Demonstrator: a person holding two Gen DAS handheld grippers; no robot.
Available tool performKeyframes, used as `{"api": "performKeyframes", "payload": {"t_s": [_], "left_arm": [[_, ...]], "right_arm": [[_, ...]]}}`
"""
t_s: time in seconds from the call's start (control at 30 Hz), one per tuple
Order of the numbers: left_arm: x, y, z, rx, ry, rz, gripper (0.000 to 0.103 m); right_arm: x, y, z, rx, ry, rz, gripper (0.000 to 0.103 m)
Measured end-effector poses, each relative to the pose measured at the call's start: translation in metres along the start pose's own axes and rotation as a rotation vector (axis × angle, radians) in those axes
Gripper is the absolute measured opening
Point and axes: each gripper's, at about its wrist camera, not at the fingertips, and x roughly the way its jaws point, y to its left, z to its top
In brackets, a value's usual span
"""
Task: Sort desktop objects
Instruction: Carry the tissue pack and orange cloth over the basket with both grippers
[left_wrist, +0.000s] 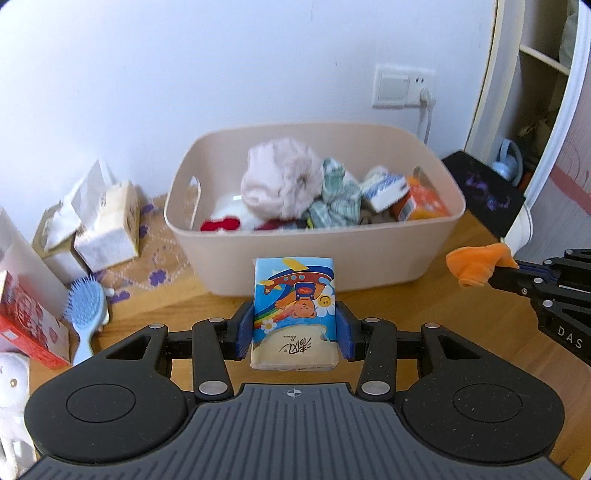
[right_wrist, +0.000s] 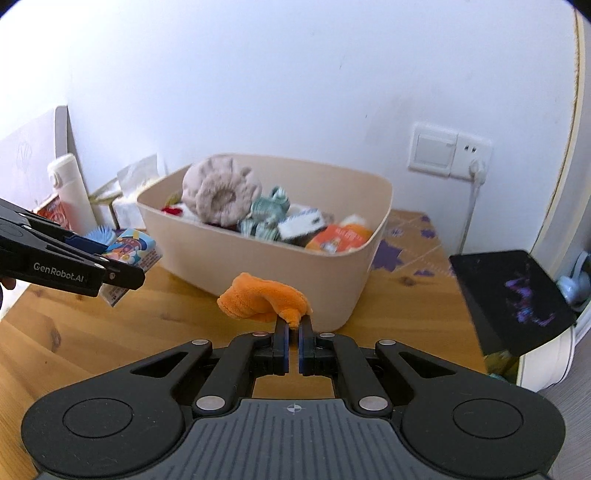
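Observation:
My left gripper (left_wrist: 294, 325) is shut on a small tissue pack (left_wrist: 294, 310) printed with a cartoon bear and plane, held above the wooden desk (left_wrist: 424, 306) just in front of a beige storage bin (left_wrist: 314, 258). The right gripper (right_wrist: 293, 325) is shut on a small orange cloth (right_wrist: 262, 295), lifted off the desk near the bin's (right_wrist: 258, 266) front wall. From the left wrist view the orange cloth (left_wrist: 476, 264) and right gripper (left_wrist: 506, 271) show at the right edge. The right wrist view has the tissue pack (right_wrist: 131, 251) at its left. Inside the bin lie a fluffy pink item (left_wrist: 280, 181), rolled socks and small packets.
Left of the bin lie open tissue boxes (left_wrist: 107, 225), a blue hairbrush (left_wrist: 83, 314), a red box (left_wrist: 29, 325) and a white plush (left_wrist: 11, 387). A white flask (right_wrist: 72, 192) stands at the back left. A black box (right_wrist: 513, 299) sits at the desk's right edge, below a wall socket (right_wrist: 448, 155).

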Motion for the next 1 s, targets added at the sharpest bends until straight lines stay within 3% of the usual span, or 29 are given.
{"api": "performKeyframes", "payload": {"t_s": [0.5,1.0], "left_arm": [[-0.014,0.015,0.079,0.019,-0.175,-0.016,0.046],[0.053,0.015,0.131,0.044,-0.161,-0.05,0.046]], "right_arm": [[-0.015,-0.018,0.057,-0.043,-0.141,-0.045,0.005],[0.044,-0.029,0.107,-0.069,-0.154,-0.054,0.005]]}}
